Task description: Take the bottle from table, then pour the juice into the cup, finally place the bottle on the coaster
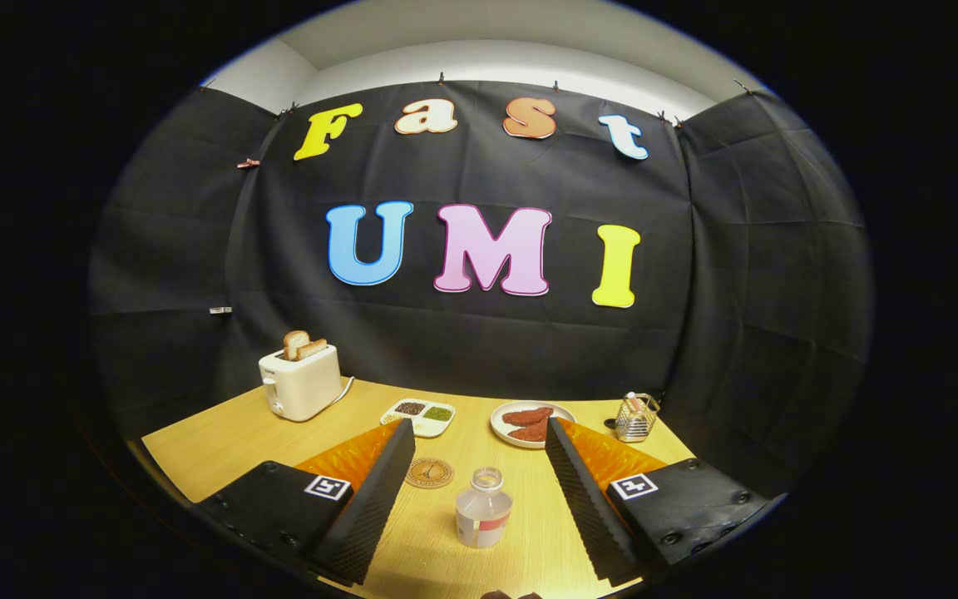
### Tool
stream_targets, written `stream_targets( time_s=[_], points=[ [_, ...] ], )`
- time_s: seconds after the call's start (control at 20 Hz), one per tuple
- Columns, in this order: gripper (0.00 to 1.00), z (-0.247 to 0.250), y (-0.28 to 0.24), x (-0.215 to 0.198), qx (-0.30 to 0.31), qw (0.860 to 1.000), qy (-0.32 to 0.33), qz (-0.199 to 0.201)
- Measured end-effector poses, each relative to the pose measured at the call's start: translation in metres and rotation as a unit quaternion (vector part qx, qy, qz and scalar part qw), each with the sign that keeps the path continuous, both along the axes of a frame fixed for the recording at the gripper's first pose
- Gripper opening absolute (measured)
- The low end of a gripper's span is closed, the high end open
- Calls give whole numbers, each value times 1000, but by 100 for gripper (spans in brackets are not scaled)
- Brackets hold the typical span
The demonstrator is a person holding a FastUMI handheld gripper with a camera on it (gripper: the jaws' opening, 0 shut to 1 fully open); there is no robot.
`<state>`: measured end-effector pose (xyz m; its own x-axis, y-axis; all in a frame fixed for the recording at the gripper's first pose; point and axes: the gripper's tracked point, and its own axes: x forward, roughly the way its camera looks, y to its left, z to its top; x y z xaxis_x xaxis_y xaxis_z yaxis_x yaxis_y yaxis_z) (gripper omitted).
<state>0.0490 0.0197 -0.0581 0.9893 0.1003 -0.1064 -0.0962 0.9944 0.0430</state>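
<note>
Two fingers spread wide, holding nothing: your gripper already straddles the bottle, which stands upright and uncapped on the table, between the fingers. Push straight ahead, then close. Coaster sits just beyond, by the left finger.

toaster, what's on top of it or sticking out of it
Two bread slices stick up from the toaster, leaning slightly. Their lower parts sit hidden inside the slots. It stands far beyond the open gripper, whose fingers flank the bottle without touching it.
</note>
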Motion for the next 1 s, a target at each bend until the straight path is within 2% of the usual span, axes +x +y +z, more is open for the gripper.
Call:
stream_targets(
  time_s=[0.45,1.0],
  points=[
    [97,-65,0,33,-4,999,32,3],
    [97,-137,11,58,6,997,72,26]
  ],
)
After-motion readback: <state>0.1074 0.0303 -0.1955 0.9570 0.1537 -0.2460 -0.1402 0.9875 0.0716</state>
